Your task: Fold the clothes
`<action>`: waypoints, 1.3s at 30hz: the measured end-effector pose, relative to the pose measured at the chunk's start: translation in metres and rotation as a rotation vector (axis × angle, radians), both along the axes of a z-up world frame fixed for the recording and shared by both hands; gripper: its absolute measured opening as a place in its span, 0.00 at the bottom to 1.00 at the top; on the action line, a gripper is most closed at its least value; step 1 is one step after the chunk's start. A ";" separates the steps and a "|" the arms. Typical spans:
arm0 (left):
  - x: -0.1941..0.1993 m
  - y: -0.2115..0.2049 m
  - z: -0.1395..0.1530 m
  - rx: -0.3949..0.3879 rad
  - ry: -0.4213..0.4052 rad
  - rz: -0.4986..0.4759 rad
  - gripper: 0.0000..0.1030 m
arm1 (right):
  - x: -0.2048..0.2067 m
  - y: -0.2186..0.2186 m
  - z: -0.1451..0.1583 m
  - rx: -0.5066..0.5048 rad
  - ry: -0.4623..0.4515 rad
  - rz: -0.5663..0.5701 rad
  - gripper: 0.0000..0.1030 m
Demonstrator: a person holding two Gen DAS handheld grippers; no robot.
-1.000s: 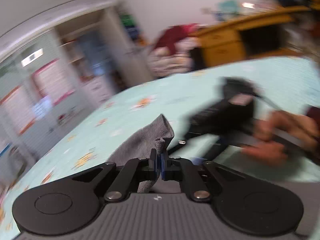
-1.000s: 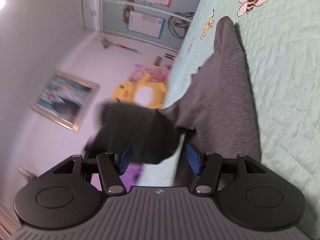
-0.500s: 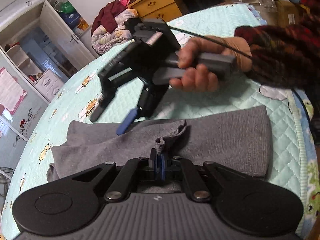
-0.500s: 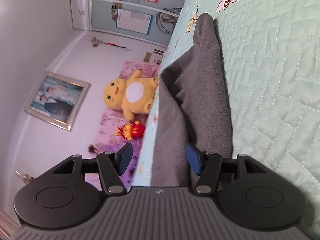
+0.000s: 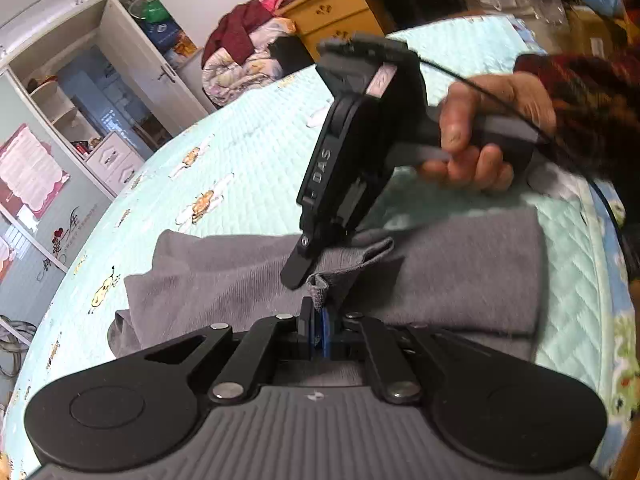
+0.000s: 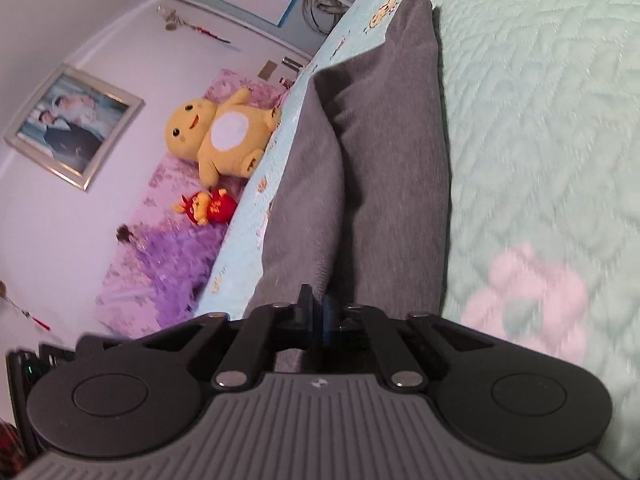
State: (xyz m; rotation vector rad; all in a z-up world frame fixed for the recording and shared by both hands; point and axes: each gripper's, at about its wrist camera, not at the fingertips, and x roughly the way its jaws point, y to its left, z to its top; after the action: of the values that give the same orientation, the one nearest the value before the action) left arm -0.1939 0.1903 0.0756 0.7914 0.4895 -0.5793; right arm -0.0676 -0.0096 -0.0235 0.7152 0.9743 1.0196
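Pinching a small tab of cloth at its tip, the left gripper (image 5: 316,330) has its jaws drawn together on an edge of the grey garment (image 5: 460,272), which spreads ahead of it and to either side on the quilted bed (image 5: 248,184). Just beyond that pinch, the right gripper (image 5: 298,270) comes down tip-first onto the same raised edge, held by a hand (image 5: 476,136) in a plaid sleeve. In its own view the right gripper (image 6: 316,320) shows its jaws brought together with grey cloth right at the tips; it appears to be clamped on the garment, though the pads themselves are hard to see. From there the garment (image 6: 384,152) runs straight ahead in two long ridges with a crease between them.

The cloth looks soft, thick-knit and limp: it sags and bunches wherever it is lifted, so it should drape rather than hold a line. It seems light and not slippery. Hems and corners are the best places to hold, well apart so the fold stays straight.
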 end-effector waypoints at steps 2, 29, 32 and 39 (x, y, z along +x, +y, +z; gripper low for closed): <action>-0.002 0.000 -0.002 0.011 0.016 -0.011 0.05 | -0.007 0.000 0.003 -0.009 -0.023 0.003 0.03; 0.071 0.076 0.016 -0.617 0.002 0.412 0.47 | 0.093 0.059 0.068 -0.159 -0.155 -0.083 0.39; 0.099 0.070 0.008 -0.600 0.002 0.424 0.47 | 0.133 0.091 0.072 -0.181 -0.116 -0.076 0.40; 0.135 0.075 -0.012 -0.616 0.112 0.436 0.49 | 0.173 0.139 0.054 -0.305 -0.149 -0.011 0.02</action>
State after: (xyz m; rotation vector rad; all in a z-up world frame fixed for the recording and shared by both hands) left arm -0.0588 0.2649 0.0639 0.0565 0.5284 -0.3347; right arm 0.1053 0.1297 0.0300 0.3860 0.9680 0.8762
